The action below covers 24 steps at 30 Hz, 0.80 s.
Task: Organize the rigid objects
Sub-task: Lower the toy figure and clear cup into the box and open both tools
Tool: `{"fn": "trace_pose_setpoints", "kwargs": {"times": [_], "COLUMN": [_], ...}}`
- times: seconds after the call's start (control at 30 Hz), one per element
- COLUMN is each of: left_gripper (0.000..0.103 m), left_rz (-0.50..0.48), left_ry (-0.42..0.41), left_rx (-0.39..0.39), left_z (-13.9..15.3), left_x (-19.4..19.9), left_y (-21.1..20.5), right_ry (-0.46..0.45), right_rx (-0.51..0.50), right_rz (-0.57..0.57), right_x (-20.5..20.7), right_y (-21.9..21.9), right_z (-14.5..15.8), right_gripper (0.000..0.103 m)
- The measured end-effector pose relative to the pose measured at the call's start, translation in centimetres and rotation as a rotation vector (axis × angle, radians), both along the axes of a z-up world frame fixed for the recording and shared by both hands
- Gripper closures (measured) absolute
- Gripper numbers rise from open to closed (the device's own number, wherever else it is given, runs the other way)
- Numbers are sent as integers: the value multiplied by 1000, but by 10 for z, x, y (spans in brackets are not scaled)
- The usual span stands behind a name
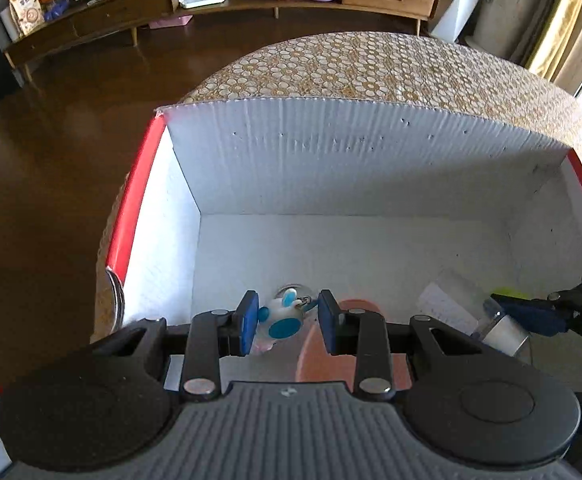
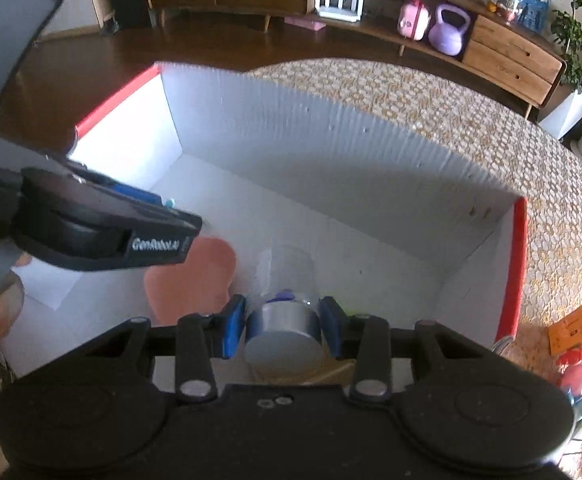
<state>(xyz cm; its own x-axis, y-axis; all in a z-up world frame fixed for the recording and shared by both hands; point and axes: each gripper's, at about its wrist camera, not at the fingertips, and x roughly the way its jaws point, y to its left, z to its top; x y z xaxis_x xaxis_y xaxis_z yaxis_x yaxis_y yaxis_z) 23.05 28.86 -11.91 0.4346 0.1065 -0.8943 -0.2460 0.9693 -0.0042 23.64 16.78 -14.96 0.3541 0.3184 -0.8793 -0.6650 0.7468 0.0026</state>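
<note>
Left gripper [image 1: 289, 322] clamped on rabbit keychain [image 1: 281, 322], right gripper [image 2: 283, 326] clamped on clear jar [image 2: 285, 320], both over white box [image 1: 331, 152]. Risk: jar rolls into pink disc [image 2: 195, 280] on release; keychain ring snags pad.

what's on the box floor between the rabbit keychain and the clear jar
A flat pink oval piece lies on the white box floor between the blue-white rabbit keychain and the silver-lidded clear jar, clearest in the right wrist view.

White box [image 1: 371, 152] sits on patterned table [image 1: 351, 64].
</note>
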Motion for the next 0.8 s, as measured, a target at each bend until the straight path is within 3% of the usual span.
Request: {"fn": "trace_pose_setpoints", "kwargs": {"times": [0.3,0.63,0.8], "left_gripper": [71,70,55], "left_rz": [-20,-24,-18], "left_ry": [25,25,-17], "left_rx": [-2,-12,-30], "left_z": [-1,-1,6], "left_x": [2,0,-9], "left_y": [-5,-5,-5], "right_ry": [21,2,-9], "right_rx": [26,100,146], "right_rz": [-4,15,14], "right_x": [-1,-12,-17], "right_y": [-5,-23,-39], "right_z": [1,18,30], "right_gripper": [61,47,46]}}
